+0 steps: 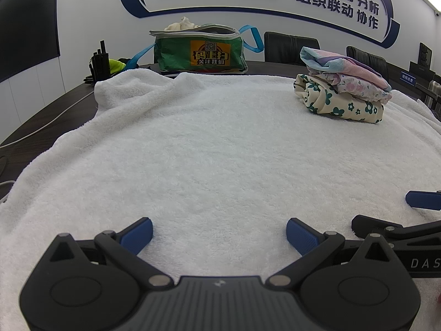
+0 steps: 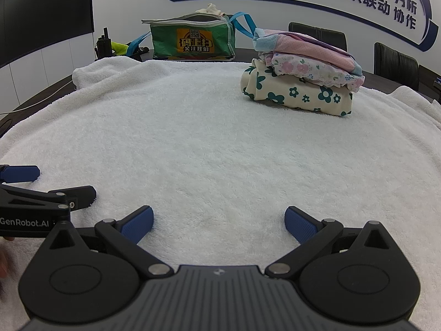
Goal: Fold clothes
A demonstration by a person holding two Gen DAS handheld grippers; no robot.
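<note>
Both tongs, left tongs (image 1: 219,233) and right tongs (image 2: 219,222), gape wide and empty, with the green bag (image 2: 193,40) of unfolded clothes far ahead, slightly left, nearer the left.

Folded clothes (image 1: 344,91) lie on towel (image 1: 206,151), bag (image 1: 198,52) behind.

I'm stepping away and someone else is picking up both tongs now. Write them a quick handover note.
Left tongs: open, empty, low over the white towel.
Right tongs: open, empty, beside the left.
Done: three folded garments in a stack at the towel's far right.
Left: a cream cloth pokes out of the green bag behind the towel, probably more to fold. Nothing is laid out yet.
</note>
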